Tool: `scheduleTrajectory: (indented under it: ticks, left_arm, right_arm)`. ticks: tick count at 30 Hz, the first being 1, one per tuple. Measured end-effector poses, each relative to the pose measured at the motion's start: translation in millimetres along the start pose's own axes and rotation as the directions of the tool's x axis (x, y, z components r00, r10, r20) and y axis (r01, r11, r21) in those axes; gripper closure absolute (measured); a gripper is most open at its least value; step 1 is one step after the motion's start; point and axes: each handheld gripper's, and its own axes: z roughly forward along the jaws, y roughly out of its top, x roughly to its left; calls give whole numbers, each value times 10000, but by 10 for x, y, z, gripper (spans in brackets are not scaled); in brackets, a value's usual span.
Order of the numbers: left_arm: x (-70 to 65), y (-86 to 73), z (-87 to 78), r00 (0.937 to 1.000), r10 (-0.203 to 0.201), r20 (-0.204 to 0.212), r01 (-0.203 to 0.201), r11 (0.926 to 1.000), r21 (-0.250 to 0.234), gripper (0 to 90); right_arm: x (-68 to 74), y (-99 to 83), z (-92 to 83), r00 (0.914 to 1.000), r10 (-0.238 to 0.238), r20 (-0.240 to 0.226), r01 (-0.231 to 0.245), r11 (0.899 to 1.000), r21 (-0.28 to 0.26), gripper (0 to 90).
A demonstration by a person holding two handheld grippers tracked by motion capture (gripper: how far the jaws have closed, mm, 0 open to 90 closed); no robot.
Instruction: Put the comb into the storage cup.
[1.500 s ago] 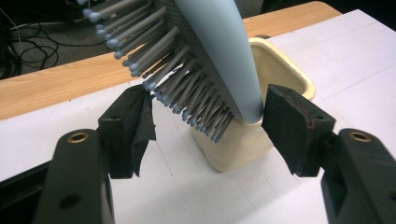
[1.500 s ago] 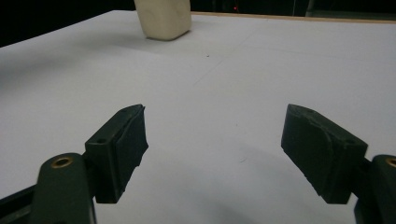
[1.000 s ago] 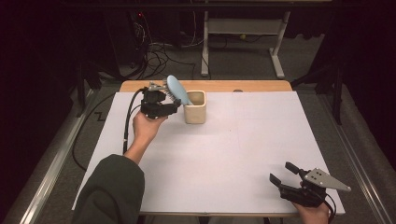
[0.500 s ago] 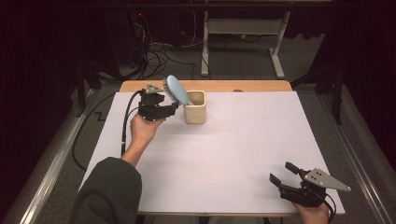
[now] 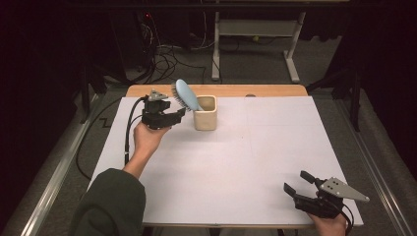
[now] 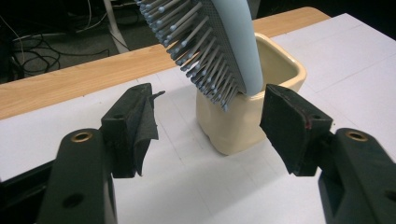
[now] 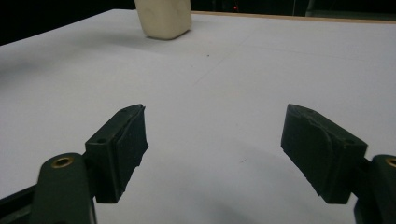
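Presently: hairbrush stowed head-up in cup, both grippers released.

Nearest, right gripper [image 5: 298, 186]: jaws spread, nothing between them, bare white table [image 7: 243, 65] ahead of it. Farther, left gripper [image 6: 208, 119]: jaws parted and empty, the cream cup [image 6: 252, 116] just beyond its tips, the blue hairbrush [image 6: 219, 42] leaning out of the cup toward this gripper, handle end down inside. Risk, judged: the tilted head overhangs the rim, so a nudge from a withdrawing jaw could tip the light cup or lever the brush out. Left gripper view shows bristles and clearance between jaw pads; high view instead shows the cup's open mouth and both hands' spacing.
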Motion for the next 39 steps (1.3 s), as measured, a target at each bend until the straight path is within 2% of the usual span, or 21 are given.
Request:
scheduleTrajectory:
  ticks: [17,39]
  left_arm:
    - [41,-65,-116,10000,-33,10,33,9999,-135,362]
    - [28,-120,-293,9998,171,49,-169,9994,-288,362]
  right_arm:
    - [1,2,-3,10000,-61,30,61,10000,-15,233]
    - [-2,2,-12,10000,-22,52,22,10000,-59,233]
